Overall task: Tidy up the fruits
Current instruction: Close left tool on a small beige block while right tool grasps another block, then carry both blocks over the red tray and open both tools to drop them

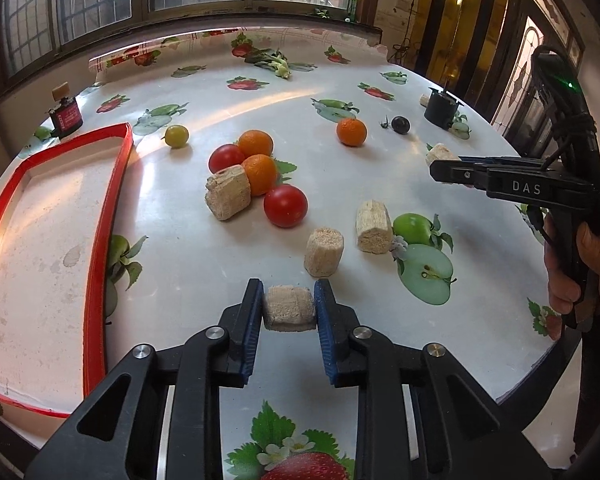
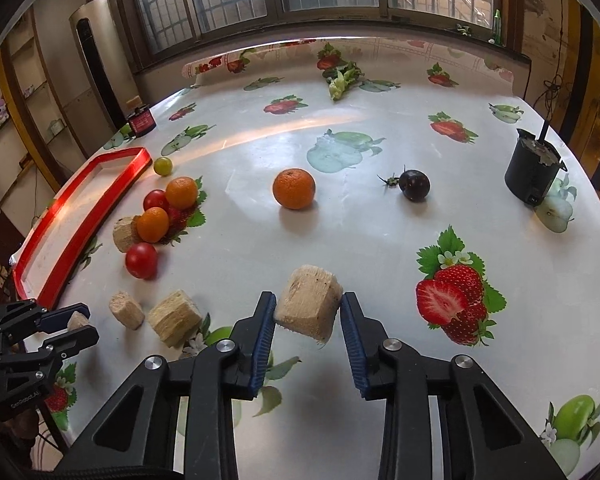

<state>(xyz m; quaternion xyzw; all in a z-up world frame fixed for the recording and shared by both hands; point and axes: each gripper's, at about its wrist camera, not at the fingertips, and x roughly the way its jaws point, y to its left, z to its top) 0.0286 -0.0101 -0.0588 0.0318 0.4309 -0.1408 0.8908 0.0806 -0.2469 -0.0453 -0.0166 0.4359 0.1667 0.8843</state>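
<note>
My left gripper (image 1: 288, 304) is shut on a small beige fibrous chunk (image 1: 289, 307) just above the table; it also shows in the right wrist view (image 2: 78, 322). My right gripper (image 2: 308, 312) stands around a bigger beige chunk (image 2: 309, 307); the left pad touches it, a thin gap shows at the right pad. Two red tomatoes (image 1: 285, 205), two oranges (image 1: 261, 173) and a chunk (image 1: 228, 192) cluster mid-table. A lone orange (image 2: 294, 189), a dark plum (image 2: 414, 185) and a small green fruit (image 1: 177, 136) lie apart. A red-rimmed tray (image 1: 112, 216) sits at the left.
Two more beige chunks (image 1: 324, 252) (image 1: 374, 226) lie ahead of the left gripper. A black cup (image 2: 534, 176) stands at the right, a small red-labelled box (image 1: 66, 118) at the far left, and leafy greens (image 2: 342, 78) at the back. The tablecloth has printed fruit.
</note>
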